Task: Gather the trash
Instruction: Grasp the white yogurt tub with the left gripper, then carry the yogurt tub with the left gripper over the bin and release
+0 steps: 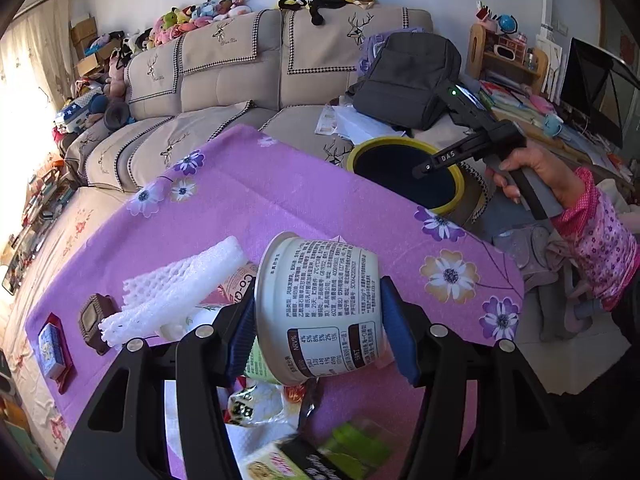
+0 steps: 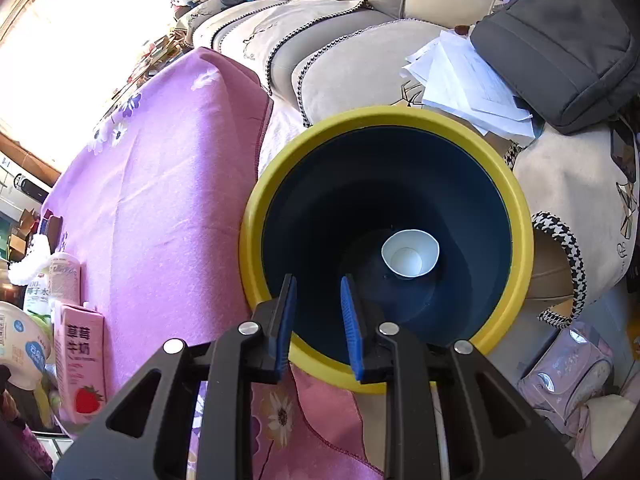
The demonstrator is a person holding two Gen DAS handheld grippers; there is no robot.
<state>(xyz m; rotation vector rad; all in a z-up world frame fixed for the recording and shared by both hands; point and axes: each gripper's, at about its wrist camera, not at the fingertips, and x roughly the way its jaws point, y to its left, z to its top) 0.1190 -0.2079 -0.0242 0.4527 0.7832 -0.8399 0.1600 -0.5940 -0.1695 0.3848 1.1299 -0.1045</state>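
A white printed yogurt cup (image 1: 320, 280) is lifted above the purple flowered tablecloth (image 1: 280, 192), with my left gripper (image 1: 320, 320) shut on it, blue pads pressing both sides. Beneath and beside it lie a white foam net (image 1: 180, 280), crumpled wrappers (image 1: 256, 400) and a green box (image 1: 348, 440). My right gripper (image 2: 318, 284) hangs over the yellow-rimmed dark bin (image 2: 256, 216), jaws slightly apart and empty; it shows over the bin (image 1: 360, 148) in the left wrist view too. A white paper cup (image 2: 410, 254) lies at the bin's bottom. A pink strawberry milk carton (image 2: 80, 360) stands on the table.
A beige sofa (image 1: 224, 80) runs behind the table, carrying a grey backpack (image 1: 408, 76) and loose papers (image 2: 472, 84). A brown gadget (image 1: 94, 320) and a tin in a red tray (image 1: 52, 348) sit at the table's left. A pink bag (image 2: 564, 368) lies on the floor right of the bin.
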